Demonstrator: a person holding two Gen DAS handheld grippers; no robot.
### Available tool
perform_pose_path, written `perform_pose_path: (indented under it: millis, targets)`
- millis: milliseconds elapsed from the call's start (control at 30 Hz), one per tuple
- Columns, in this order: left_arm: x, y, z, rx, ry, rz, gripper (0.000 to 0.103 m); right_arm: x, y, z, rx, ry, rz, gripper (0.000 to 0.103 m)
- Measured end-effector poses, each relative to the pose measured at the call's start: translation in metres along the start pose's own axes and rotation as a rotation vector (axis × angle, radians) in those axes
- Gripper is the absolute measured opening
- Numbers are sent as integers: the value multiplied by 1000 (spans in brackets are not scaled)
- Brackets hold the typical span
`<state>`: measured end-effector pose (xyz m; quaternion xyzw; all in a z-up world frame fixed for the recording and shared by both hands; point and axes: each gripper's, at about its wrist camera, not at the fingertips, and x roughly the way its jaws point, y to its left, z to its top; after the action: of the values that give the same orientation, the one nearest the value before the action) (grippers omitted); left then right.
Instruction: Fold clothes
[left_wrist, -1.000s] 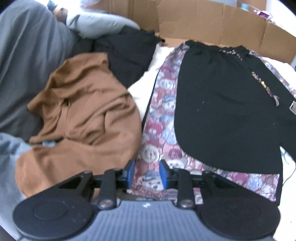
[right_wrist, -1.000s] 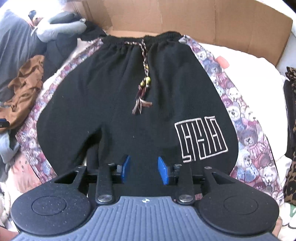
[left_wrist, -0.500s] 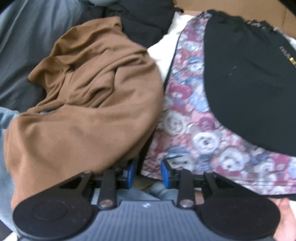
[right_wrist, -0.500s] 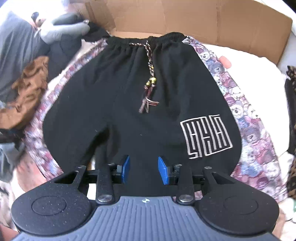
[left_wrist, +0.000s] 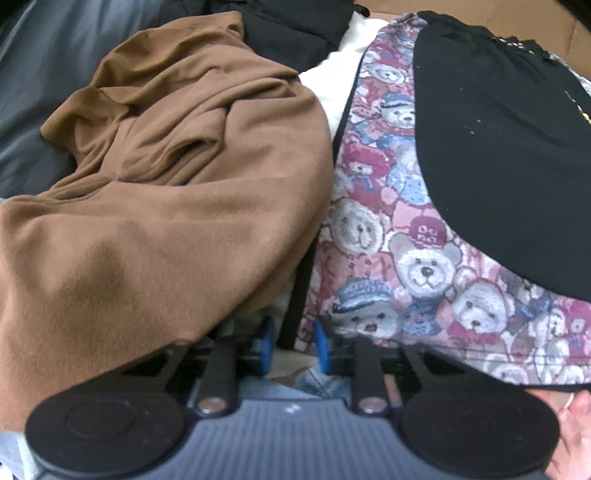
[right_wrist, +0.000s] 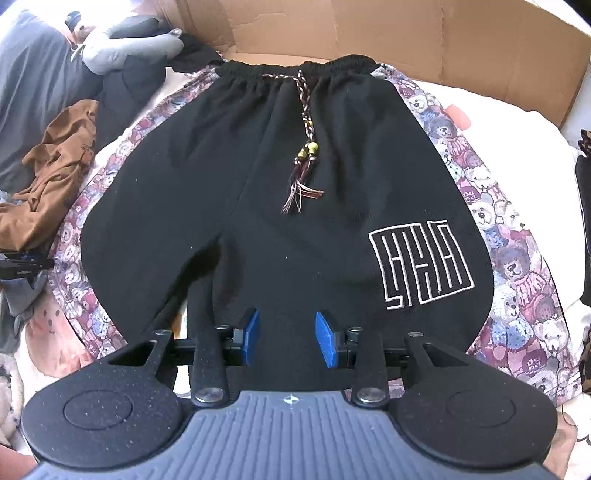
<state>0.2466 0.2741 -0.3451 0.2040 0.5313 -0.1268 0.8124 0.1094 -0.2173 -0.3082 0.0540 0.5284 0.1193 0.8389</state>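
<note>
black shorts (right_wrist: 258, 192) lie flat; right gripper (right_wrist: 287, 338) and left gripper (left_wrist: 290, 345) jaws both parted, empty.

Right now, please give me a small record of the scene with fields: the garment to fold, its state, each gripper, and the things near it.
garment: black shorts with teddy-bear print side panels
state: spread flat, waistband far from the camera, not yet folded
drawstring: braided cord with beads lying on the front
logo: white embroidered square on one leg
left gripper: open, low at the bear-print edge, holding nothing
right gripper: open, above the hem of the shorts
beside: crumpled brown garment
behind: cardboard wall
</note>
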Motion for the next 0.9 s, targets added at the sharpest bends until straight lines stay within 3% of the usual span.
perform_pose_path:
  millis: [333, 533, 900]
  targets:
    - [-43, 2, 18, -1, -24, -48, 9, 3, 2, 0, 59, -17, 39, 40]
    - [-73, -16, 40, 5, -37, -96, 8, 4, 2, 2, 83, -51, 68, 40]
    - [-123, -72, 87, 45, -53, -256, 8, -10, 14, 4, 29, -113, 146, 41]
